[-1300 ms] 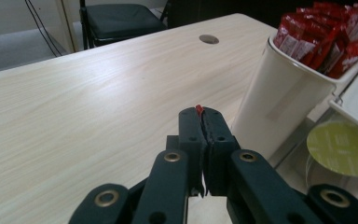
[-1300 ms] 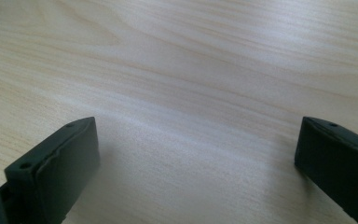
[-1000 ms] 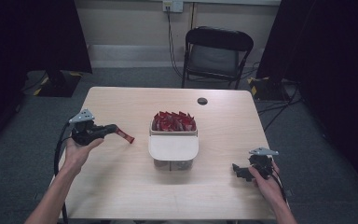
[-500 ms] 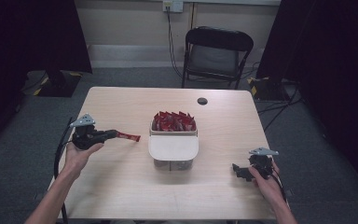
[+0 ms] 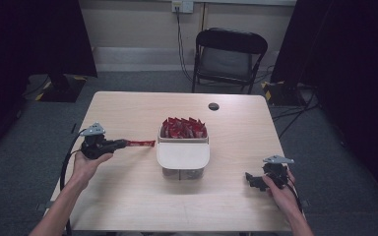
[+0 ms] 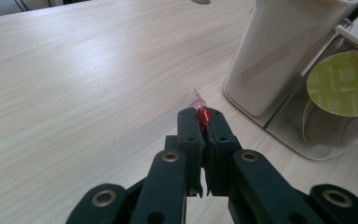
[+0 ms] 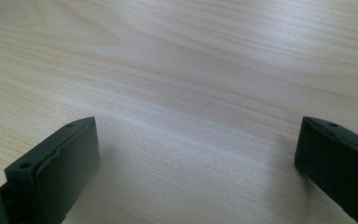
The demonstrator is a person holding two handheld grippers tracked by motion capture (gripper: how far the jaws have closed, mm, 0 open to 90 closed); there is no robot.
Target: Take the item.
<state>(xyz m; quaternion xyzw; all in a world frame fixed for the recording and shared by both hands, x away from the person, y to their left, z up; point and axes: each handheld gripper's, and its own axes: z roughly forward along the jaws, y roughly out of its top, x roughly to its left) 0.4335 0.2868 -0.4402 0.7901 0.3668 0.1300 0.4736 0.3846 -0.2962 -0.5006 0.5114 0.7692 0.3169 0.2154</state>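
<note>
My left gripper point(image 5: 120, 144) is shut on one end of a long red packet point(image 5: 140, 143), which sticks out level toward the white container point(image 5: 183, 156). In the left gripper view the jaws pinch the red packet point(image 6: 201, 112), its clear tip poking past them, with the container's white wall point(image 6: 272, 56) just beyond. The container's far compartment holds several red packets point(image 5: 183, 128). My right gripper point(image 5: 252, 179) rests near the table's front right, and in the right gripper view its gripper point(image 7: 196, 154) stands open over bare wood.
A round green-lidded pod point(image 6: 342, 84) sits in the container's clear front compartment. A small dark disc point(image 5: 213, 106) lies on the table point(image 5: 128, 196) toward the far edge. A black folding chair point(image 5: 226, 56) stands behind the table.
The left gripper has carried the red packet a little to the right, closer to the container. The right gripper has stayed put.
</note>
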